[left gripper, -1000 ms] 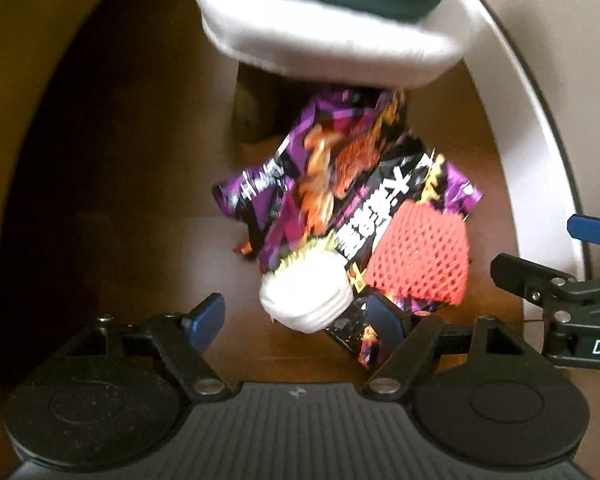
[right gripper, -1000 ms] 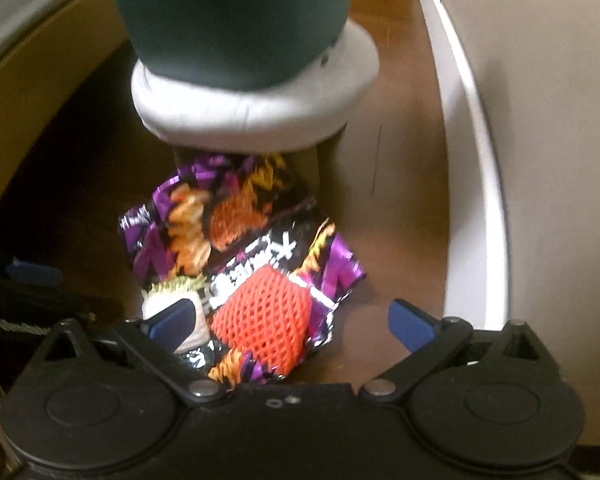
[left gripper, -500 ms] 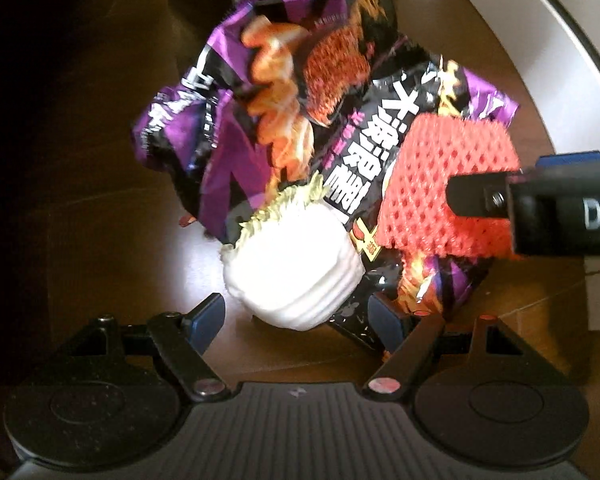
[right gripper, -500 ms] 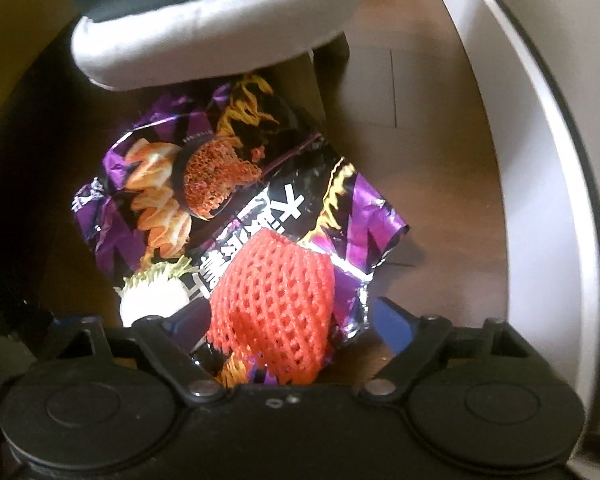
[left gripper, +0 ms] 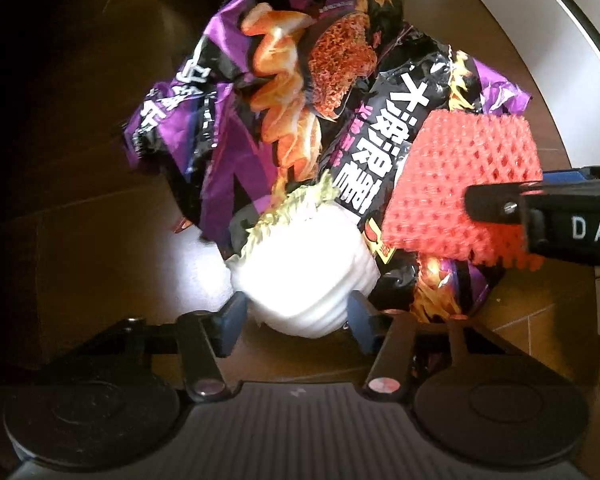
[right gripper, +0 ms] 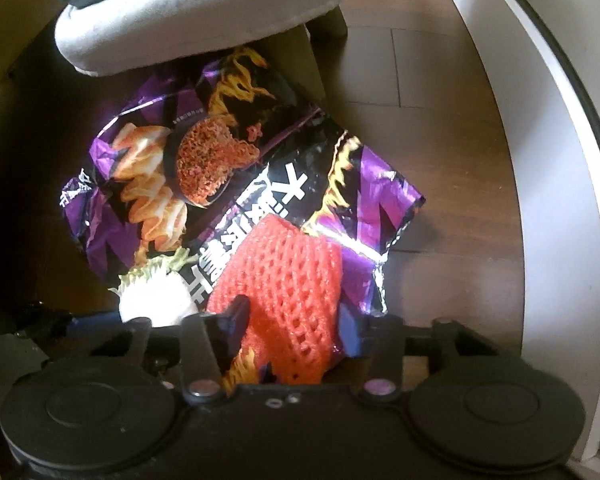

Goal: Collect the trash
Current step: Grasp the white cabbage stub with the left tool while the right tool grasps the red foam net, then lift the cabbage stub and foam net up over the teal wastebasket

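Note:
A crumpled purple and black snack bag (left gripper: 300,120) lies on the dark wood floor; it also shows in the right wrist view (right gripper: 236,176). A white ribbed paper cup liner (left gripper: 304,276) lies at its near edge, and a red foam fruit net (left gripper: 460,192) lies on its right part. My left gripper (left gripper: 296,320) has its blue pads closed against the sides of the white liner. My right gripper (right gripper: 292,328) has its pads pressed on the red net (right gripper: 288,280); its black finger (left gripper: 540,212) crosses the net in the left wrist view.
A grey padded stool seat (right gripper: 204,20) on a leg (right gripper: 300,64) stands just behind the bag. A white baseboard (right gripper: 556,160) runs along the right side. Bare wood floor (right gripper: 440,100) lies between bag and baseboard.
Both grippers moved forward and down onto the trash. The left jaws narrowed onto the white liner. The right jaws narrowed onto the red net.

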A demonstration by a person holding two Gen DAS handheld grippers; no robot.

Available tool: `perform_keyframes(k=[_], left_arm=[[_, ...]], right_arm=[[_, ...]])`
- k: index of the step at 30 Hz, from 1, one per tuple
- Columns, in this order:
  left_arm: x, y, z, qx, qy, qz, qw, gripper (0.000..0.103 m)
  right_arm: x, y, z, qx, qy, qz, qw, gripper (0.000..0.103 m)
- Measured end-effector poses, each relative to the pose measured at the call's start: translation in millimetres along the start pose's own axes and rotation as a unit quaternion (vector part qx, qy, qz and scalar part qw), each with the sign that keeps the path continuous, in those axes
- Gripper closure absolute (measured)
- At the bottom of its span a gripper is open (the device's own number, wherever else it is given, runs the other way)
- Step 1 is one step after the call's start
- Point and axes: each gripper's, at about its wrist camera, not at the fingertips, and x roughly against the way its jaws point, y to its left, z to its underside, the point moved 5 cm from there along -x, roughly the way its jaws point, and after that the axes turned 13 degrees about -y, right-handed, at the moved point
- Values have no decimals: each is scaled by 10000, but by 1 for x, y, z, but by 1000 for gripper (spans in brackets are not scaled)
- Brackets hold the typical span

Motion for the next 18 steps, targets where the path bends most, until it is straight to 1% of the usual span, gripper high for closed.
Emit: perform_keyframes(k=[1,2,3,4,5,6,9,12,18], left_arm=[[2,3,0,18,21,30,10000,60],[4,4,-1,27,29,42,10000,63],[6,5,-1,20,26,35,10000,69],[9,7,-1,-1,26,19,10000,72],[11,8,-1,-8,30,21,10000,84],[13,10,0,-15,51,35,10000,95],[19,12,-2,-111,-6,24,9999,99],[31,10,-3,-86,-99,84,9999,100],[61,0,-5,-99,-370,255,9989,100]], right_arm=[[2,0,0,0,0,-1,10000,84],[4,0,1,-37,-6,-15,10000,88],[7,0,1,-73,-28,-8,10000,92],[10,0,0,-84,-66,37,9999,93],[14,0,-1,-83,-107,89,9999,93],[19,0,-2,-73,-158,131,9998,94],[38,-4,-7,-94,-366,305,9988,94],[55,-11,-8,-197,-473,434,9977,94],[75,-10,-7,-305,-545,371,9974,94]])
